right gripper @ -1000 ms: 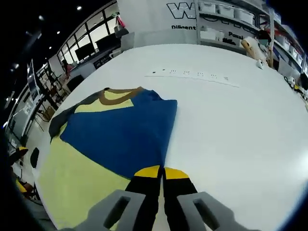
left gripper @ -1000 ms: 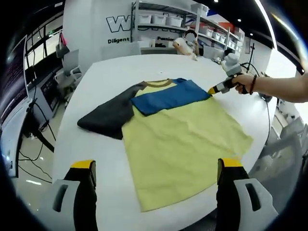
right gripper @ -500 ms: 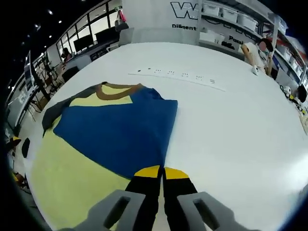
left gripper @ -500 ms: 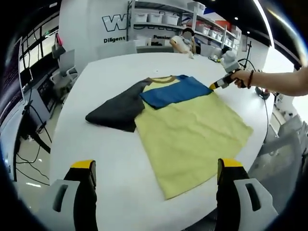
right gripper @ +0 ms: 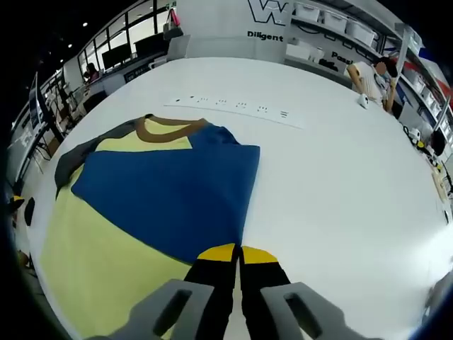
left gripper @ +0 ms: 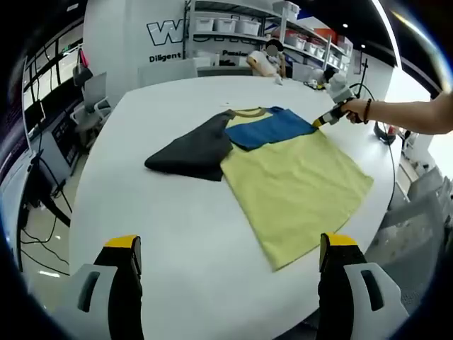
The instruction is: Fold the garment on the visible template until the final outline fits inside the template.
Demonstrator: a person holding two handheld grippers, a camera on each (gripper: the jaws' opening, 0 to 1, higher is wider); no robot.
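On the white counter (left gripper: 177, 234) the garment (left gripper: 297, 180) lay spread, yellow body toward you, its blue sleeve (right gripper: 166, 195) folded in across the chest below the brown collar (right gripper: 166, 126), its dark sleeve (left gripper: 191, 150) still flung out flat to the far side. Your right tool (right gripper: 239, 256) had its jaws pressed together on the cuff edge of that blue sleeve; in the left gripper view you could see it, right tool (left gripper: 322, 119), at the shirt's far shoulder with your hand (left gripper: 357, 110) behind it. Your left tool (left gripper: 230, 248) hung above the counter with jaws spread wide and nothing between them. Over the last second the shirt slid farther off and rightward in the left gripper view, which reads as your left hand pulling back and swinging, not the cloth shifting; the blue fold kept the same shape against the right tool throughout. No template outline could be made out on the counter. Judgement: the first sleeve fold was laid and only needed releasing; the dark sleeve looked like the next job for the left tool, then the body folds.
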